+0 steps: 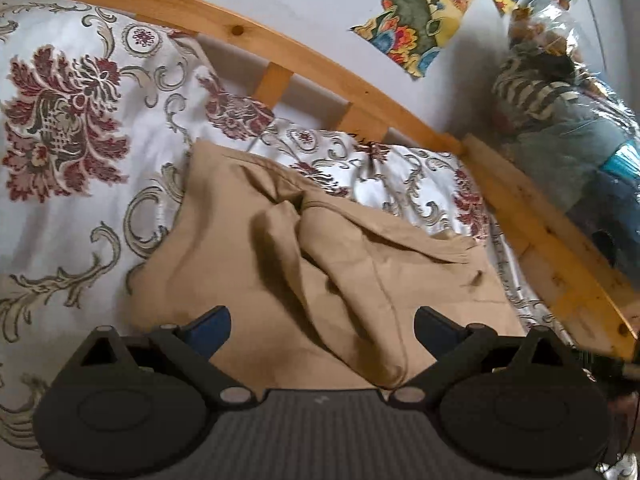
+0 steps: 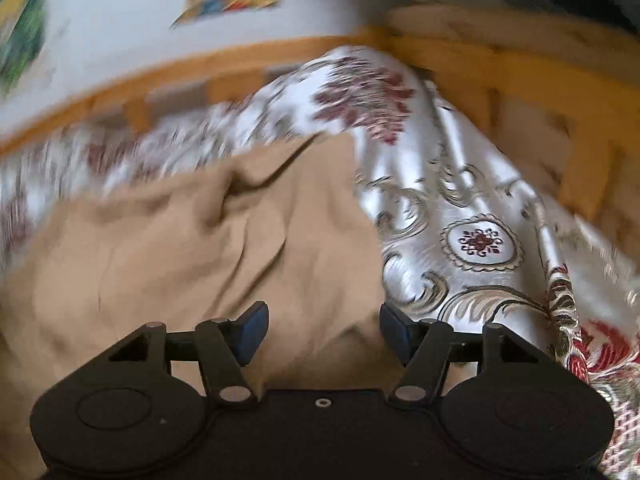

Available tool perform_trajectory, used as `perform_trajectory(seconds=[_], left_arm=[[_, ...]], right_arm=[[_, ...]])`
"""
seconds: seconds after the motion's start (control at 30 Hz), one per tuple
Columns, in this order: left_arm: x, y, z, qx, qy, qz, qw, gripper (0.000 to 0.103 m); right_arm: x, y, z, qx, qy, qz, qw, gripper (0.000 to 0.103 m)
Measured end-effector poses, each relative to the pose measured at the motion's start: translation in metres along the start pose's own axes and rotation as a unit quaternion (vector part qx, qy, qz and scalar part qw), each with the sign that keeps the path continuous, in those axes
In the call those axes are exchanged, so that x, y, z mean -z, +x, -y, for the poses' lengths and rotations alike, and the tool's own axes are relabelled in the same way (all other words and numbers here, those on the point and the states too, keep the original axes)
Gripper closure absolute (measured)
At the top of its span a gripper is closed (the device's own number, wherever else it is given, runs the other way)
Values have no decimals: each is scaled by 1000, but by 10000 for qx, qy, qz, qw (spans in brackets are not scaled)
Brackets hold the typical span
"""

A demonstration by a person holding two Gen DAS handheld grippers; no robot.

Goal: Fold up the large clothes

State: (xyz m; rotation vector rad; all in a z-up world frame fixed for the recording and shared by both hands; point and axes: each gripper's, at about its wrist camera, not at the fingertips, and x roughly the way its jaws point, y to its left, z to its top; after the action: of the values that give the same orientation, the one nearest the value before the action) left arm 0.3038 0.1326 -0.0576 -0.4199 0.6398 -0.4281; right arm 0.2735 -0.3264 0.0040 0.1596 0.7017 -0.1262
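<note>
Rumpled tan garment [image 1: 304, 264] on brocade bedspread [image 1: 80, 160]

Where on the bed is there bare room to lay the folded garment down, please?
The widest free patch is the flowered bedspread left of the tan garment, bordered by the wooden rail behind. A narrower strip lies between garment and rail on the right. The middle is crowded with rumpled tan cloth under both open grippers.

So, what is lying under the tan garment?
The crumpled tan garment lies on a white floral bedspread that shows around it. What lies beneath its own folds is covered.
</note>
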Motion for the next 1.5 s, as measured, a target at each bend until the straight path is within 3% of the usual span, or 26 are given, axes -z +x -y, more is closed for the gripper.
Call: perform_trajectory(seconds=[0.1, 0.23, 0.3, 0.4, 0.47, 0.53, 0.67, 0.8, 0.9, 0.93, 1.0, 1.03, 1.07, 1.1, 1.17, 1.2, 1.3, 1.33, 1.4, 1.5], left_arm=[[2, 2, 2, -63, 61, -33, 10000, 5], [4, 6, 8, -216, 240, -82, 9994, 7], [5, 7, 10, -265, 304, -113, 9991, 8], [-1, 13, 9, -153, 117, -91, 9998, 10], [-8, 22, 6, -193, -170, -183, 9995, 13], [-18, 34, 7, -275, -309, -273, 9988, 18], [-38, 64, 7, -763, -737, -452, 9933, 37], [-51, 80, 1, -1081, -1191, -453, 9859, 58], [-60, 83, 2, -1207, -1235, -346, 9844, 58], [-63, 84, 2, -1253, -1194, -334, 9843, 58], [-66, 91, 5, -1363, -1039, -395, 9844, 60], [-67, 95, 5, -1419, -960, -460, 9841, 67], [-67, 99, 7, -1446, -898, -534, 9840, 89], [-68, 103, 10, -1512, -825, -593, 9833, 98], [-68, 103, 18, -1664, -704, -466, 9824, 103], [-68, 98, 24, -1696, -623, -262, 9832, 103], [-70, 83, 47, -1758, -43, 443, 9834, 103], [-70, 84, 52, -1808, 123, 496, 9822, 103], [-67, 96, 53, -1980, 376, 314, 9790, 103], [-58, 112, 35, -2157, 209, -103, 9762, 103]], right_arm=[[-23, 14, 9, -576, 700, -23, 9959, 42], [-53, 55, -9, -945, 446, -275, 9941, 42], [-60, 76, -13, -1140, 696, -495, 9898, 42], [-65, 95, -2, -2141, 1777, -787, 9573, 37], [-61, 93, -3, -2135, 1719, -682, 9593, 22], [-56, 98, -10, -1907, 1405, -673, 9692, 22], [-53, 116, -10, -1712, 1447, -844, 9709, 31], [-56, 128, 2, -1989, 1914, -765, 9581, 44], [-53, 129, 21, -2185, 2556, -562, 9401, 45], [-52, 128, 25, -2135, 2584, -567, 9404, 46], [-56, 130, 23, -1801, 2085, -645, 9591, 61], [-57, 131, 20, -1712, 1844, -679, 9654, 68], [-59, 132, 17, -1682, 1690, -718, 9685, 70], [-60, 135, 13, -1672, 1522, -752, 9712, 73], [-62, 141, 4, -1628, 1156, -800, 9766, 103], [-64, 141, -1, -1517, 965, -745, 9809, 103], [-78, 125, -11, -1501, 683, 17, 9863, 103], [-83, 121, -15, -1410, 520, 239, 9884, 103], [-87, 124, -21, -1162, 127, 383, 9924, 103], [-81, 145, -21, -901, 6, 42, 9959, 103]])
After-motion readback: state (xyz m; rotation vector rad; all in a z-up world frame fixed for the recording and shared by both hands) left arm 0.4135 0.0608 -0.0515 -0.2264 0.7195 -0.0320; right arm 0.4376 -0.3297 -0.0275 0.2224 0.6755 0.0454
